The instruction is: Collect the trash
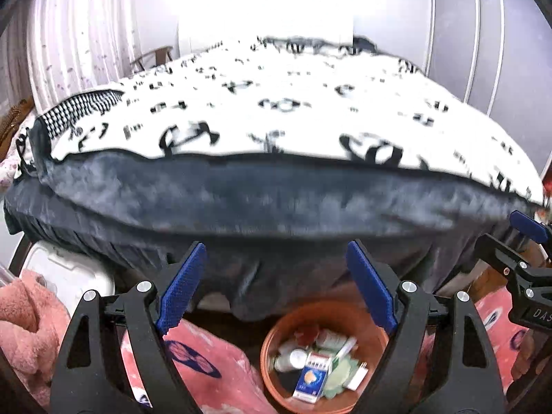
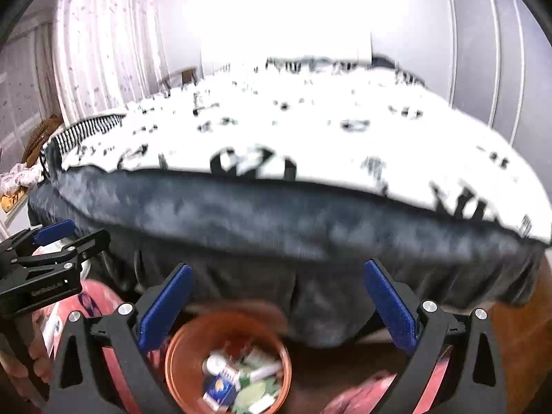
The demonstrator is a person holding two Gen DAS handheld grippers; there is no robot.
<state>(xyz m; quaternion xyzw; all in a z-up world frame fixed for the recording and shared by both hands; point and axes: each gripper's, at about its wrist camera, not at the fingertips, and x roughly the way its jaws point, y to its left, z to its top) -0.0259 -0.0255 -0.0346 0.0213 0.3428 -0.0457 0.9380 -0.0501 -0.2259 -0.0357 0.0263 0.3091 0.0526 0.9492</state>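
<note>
Above the orange bin (image 1: 276,390) of trash, left gripper (image 1: 276,286) and right gripper (image 2: 276,307) hover side by side, jaws apart and empty

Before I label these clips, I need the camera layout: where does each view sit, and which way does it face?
Left wrist: on the left hand-held gripper, facing the bed with the orange bin below; own open fingers show, the right gripper at the right edge.
Right wrist: on the right hand-held gripper, facing the same way; own open fingers show, the left gripper at the left edge.
Shared: bed, bin, trash inside.
</note>
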